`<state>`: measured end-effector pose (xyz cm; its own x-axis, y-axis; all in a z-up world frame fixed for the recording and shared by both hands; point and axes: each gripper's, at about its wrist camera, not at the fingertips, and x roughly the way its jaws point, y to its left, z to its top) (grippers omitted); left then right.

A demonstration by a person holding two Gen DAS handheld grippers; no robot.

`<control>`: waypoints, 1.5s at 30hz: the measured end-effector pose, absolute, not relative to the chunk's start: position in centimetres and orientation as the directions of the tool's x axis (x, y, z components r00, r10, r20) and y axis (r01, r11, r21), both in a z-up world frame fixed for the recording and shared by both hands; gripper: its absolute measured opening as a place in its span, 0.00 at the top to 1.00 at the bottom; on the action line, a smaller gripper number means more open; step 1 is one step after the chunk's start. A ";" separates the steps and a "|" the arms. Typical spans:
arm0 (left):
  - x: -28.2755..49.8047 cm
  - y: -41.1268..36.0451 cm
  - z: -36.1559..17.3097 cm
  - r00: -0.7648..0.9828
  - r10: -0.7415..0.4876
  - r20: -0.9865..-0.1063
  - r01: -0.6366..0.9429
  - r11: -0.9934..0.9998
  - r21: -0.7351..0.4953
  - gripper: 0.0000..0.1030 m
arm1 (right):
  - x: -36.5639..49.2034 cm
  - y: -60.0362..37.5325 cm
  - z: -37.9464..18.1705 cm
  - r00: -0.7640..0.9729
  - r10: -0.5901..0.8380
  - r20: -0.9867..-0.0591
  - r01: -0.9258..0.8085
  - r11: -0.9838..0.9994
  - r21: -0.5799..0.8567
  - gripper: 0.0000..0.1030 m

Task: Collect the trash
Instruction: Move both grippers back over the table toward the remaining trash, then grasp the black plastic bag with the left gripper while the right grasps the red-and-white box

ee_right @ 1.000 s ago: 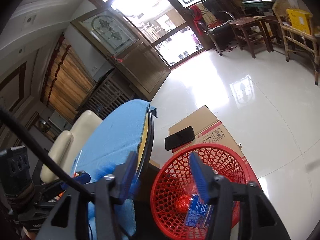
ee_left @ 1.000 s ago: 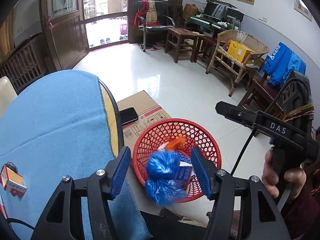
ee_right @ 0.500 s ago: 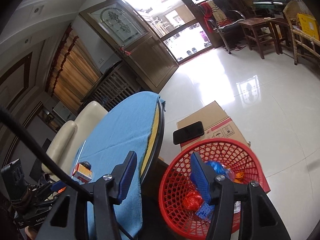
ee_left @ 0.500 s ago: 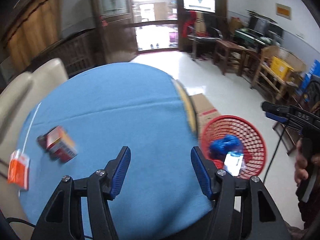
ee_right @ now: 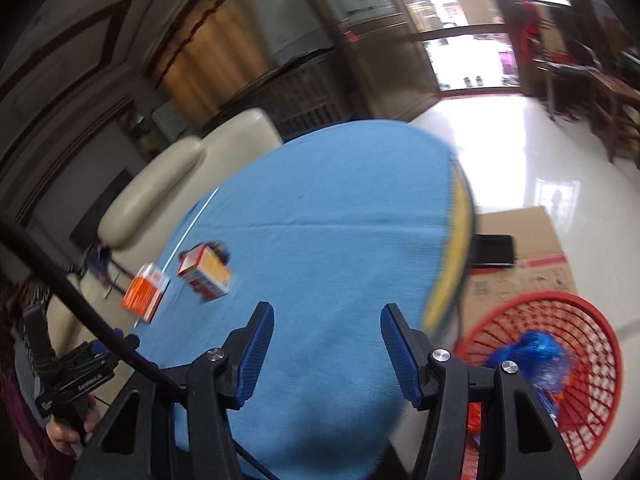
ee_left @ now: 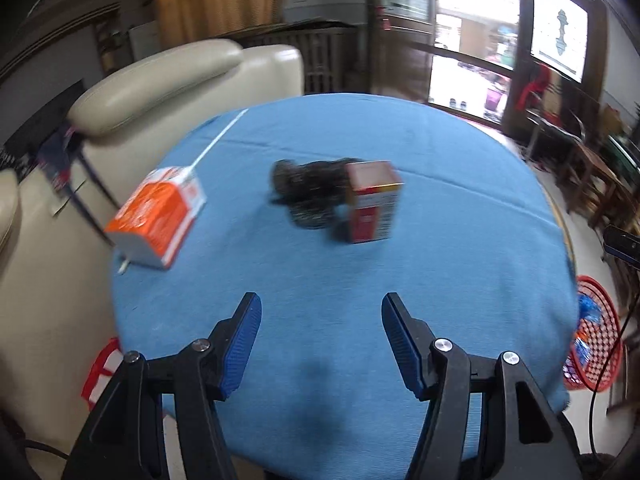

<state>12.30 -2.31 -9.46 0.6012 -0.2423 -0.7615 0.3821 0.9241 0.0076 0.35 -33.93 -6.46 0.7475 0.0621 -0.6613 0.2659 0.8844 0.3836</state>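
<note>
Left wrist: left gripper angled down over blue table, jaws apart.

This is a home, a lived-in sitting room. A round table under a blue cloth stands at its middle. Just behind the table sits a cream leather armchair, and beyond that a brown curtain hangs against dark wood panelling. Farther back from the table, glazed wooden doors open to daylight, with shoes set at the threshold. Beside the table, on the glossy white tile floor, lie a flattened cardboard box and a red mesh basket. Past the table's right side stand wooden chairs.
</note>
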 end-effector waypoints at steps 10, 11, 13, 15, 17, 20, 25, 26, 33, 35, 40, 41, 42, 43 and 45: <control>16.7 4.2 -12.0 0.589 -0.164 -0.791 0.250 0.968 -0.015 0.38 | 14.5 -22.3 -7.8 0.674 0.209 -0.708 0.035 0.949 0.313 0.36; 17.0 4.5 -12.1 0.587 -0.161 -0.793 0.245 0.969 -0.016 0.38 | 15.8 -21.4 -8.2 0.668 0.210 -0.714 0.029 0.951 0.308 0.36; 17.7 5.1 -12.3 0.583 -0.161 -0.797 0.240 0.971 -0.020 0.38 | 18.2 -20.0 -8.7 0.651 0.208 -0.730 0.028 0.955 0.297 0.36; 18.2 5.5 -12.5 0.580 -0.164 -0.798 0.238 0.971 -0.026 0.38 | 20.4 -19.0 -9.5 0.633 0.198 -0.749 0.035 0.958 0.284 0.36; 18.8 5.9 -12.5 0.578 -0.165 -0.799 0.237 0.971 -0.029 0.38 | 22.2 -18.2 -10.3 0.624 0.163 -0.764 0.064 0.964 0.258 0.36; 20.1 6.3 -12.5 0.575 -0.170 -0.801 0.237 0.971 -0.036 0.38 | 24.0 -17.5 -11.3 0.612 0.108 -0.784 0.113 0.968 0.223 0.36; 22.3 6.2 -11.6 0.580 -0.188 -0.792 0.248 0.968 -0.048 0.38 | 26.0 -17.0 -13.0 0.567 0.035 -0.823 0.189 0.967 0.172 0.36; 22.8 6.1 -11.4 0.581 -0.194 -0.790 0.254 0.966 -0.051 0.38 | 26.2 -17.1 -13.3 0.563 0.016 -0.827 0.204 0.966 0.158 0.36; 26.9 3.7 -10.9 0.529 -0.288 -0.798 0.306 0.942 -0.137 0.38 | 25.8 -18.2 -13.9 0.581 0.001 -0.814 0.195 0.971 0.141 0.53; 28.3 2.5 -11.0 0.509 -0.331 -0.795 0.333 0.927 -0.173 0.38 | 25.0 -18.9 -13.6 0.598 0.012 -0.802 0.189 0.970 0.155 0.53; 32.7 -0.9 -12.0 0.399 -0.461 -0.793 0.396 0.866 -0.304 0.33 | 22.2 -22.2 -13.2 0.618 0.062 -0.783 0.194 0.954 0.228 0.53; 33.7 -1.4 -12.3 0.362 -0.496 -0.789 0.406 0.846 -0.345 0.31 | 21.7 -22.7 -13.3 0.620 0.063 -0.782 0.199 0.952 0.234 0.53; 34.5 -1.8 -12.7 0.330 -0.520 -0.788 0.412 0.830 -0.376 0.29 | 21.0 -23.4 -13.3 0.619 0.061 -0.783 0.209 0.948 0.240 0.53; 35.6 -2.4 -13.3 0.303 -0.530 -0.792 0.407 0.823 -0.395 0.29 | 20.4 -24.2 -13.4 0.617 0.063 -0.785 0.222 0.943 0.250 0.53; 37.4 -3.3 -14.3 0.285 -0.527 -0.801 0.381 0.829 -0.410 0.29 | 19.1 -25.6 -13.7 0.614 0.067 -0.786 0.248 0.929 0.273 0.53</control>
<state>37.43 -3.25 -14.26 0.2849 -0.5271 -0.8007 0.3814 0.8286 -0.4098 19.08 -25.64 -13.68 0.6141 0.0675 -0.7863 0.2481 0.9293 0.2735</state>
